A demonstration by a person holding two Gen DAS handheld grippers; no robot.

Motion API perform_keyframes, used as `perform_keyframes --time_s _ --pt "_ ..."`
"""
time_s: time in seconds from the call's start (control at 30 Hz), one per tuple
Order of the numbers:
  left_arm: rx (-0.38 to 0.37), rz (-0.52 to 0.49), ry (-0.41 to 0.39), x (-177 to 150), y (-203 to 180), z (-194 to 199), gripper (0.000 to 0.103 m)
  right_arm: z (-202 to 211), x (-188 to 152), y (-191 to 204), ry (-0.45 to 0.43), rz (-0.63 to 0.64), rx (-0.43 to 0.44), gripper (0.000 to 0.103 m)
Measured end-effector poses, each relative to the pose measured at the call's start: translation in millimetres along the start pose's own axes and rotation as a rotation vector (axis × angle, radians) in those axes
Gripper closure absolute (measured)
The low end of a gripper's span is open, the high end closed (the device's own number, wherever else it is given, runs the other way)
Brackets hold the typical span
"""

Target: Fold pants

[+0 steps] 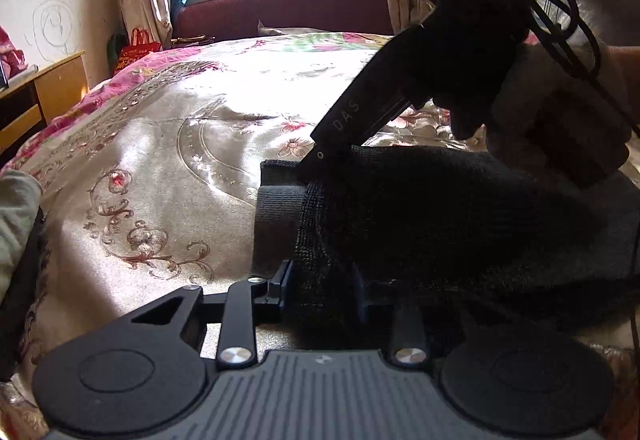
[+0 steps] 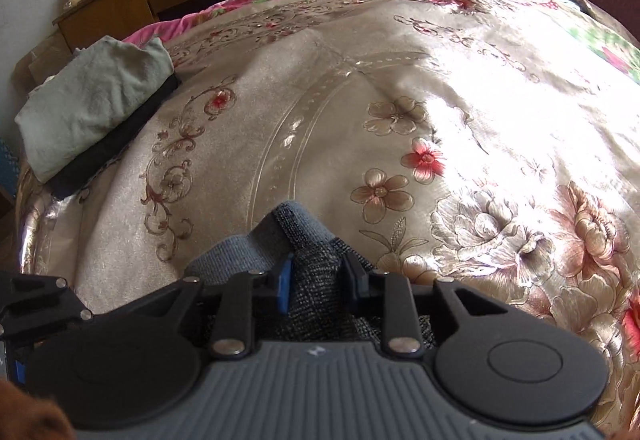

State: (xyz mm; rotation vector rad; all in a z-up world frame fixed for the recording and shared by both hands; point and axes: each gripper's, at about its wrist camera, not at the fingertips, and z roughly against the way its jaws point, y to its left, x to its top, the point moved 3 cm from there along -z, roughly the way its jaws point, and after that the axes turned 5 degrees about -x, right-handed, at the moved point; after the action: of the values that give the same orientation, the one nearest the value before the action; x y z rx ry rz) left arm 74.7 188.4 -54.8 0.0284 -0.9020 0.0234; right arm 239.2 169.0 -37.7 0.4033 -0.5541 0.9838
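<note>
The dark knit pants (image 1: 440, 207) lie folded on the bed (image 1: 160, 159), on its flowered cover. The left tongs (image 1: 324, 288) are clenched on the near edge of the pants. The right tongs (image 2: 316, 280) grasp the pants too, at the far edge. A folded green cloth (image 2: 92, 103) lies well apart.

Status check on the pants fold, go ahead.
Left gripper and right gripper both clamped on the dark pants. Pants bunched on the bedspread. Nothing in the way.
</note>
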Motion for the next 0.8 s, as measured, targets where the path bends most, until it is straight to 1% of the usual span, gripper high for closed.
perform_keyframes --time_s 0.03,0.07,0.1,0.23,0.33,0.43,0.5,0.57,0.63,0.8 --pt "0.011 -0.025 0.002 1 -3 3 0.052 4 1 -1 -0.006 -0.011 -0.002 0.068" --pt "0.015 -0.036 0.006 1 -4 6 0.051 11 1 0 -0.02 -0.008 -0.022 0.064" --pt "0.015 -0.034 0.007 1 -4 9 0.051 18 0 2 -0.034 0.012 -0.044 0.062" --pt "0.03 -0.008 -0.01 0 -3 27 0.05 48 -10 11 -0.08 0.074 -0.134 0.059" --pt "0.058 -0.032 -0.033 4 -10 39 0.05 68 -23 8 -0.09 0.035 -0.198 0.059" --pt "0.081 -0.083 -0.052 10 -20 44 0.05 89 -44 0 -0.095 -0.009 -0.271 0.058" --pt "0.077 -0.101 -0.067 16 -27 45 0.049 103 -60 -7 -0.094 -0.038 -0.316 0.058" --pt "0.063 -0.114 -0.082 22 -33 44 0.048 117 -80 -15 -0.081 -0.071 -0.355 0.055" --pt "0.056 -0.146 -0.088 29 -42 38 0.047 128 -96 -22 -0.072 -0.098 -0.384 0.054" --pt "0.016 -0.202 -0.048 34 -69 10 0.047 151 -129 -38 -0.062 -0.158 -0.44 0.054"
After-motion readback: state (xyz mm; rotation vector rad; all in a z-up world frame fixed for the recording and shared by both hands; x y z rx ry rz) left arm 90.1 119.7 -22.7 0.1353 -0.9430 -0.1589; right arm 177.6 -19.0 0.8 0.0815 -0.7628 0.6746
